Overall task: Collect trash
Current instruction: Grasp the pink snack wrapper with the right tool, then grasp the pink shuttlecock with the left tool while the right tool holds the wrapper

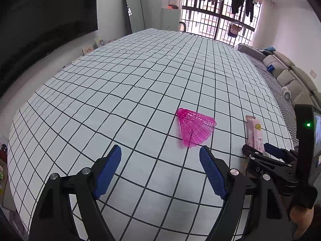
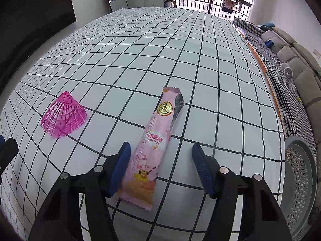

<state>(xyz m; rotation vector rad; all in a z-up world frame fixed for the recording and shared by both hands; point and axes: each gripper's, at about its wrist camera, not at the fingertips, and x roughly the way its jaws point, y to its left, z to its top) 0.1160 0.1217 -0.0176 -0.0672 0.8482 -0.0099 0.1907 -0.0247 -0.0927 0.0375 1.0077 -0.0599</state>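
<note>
Wrapper [image 2: 152, 150] lies between right gripper's [image 2: 160, 168] parted jaws.

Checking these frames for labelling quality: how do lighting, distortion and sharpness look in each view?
Left wrist view: strong fisheye bowing of the black-lined white grid cloth, dark corners, the barred window blown out, the pink plastic mesh basket sharp. Right wrist view: same bowing, even daylight, soft shadows, print on the pink snack wrapper readable.
</note>
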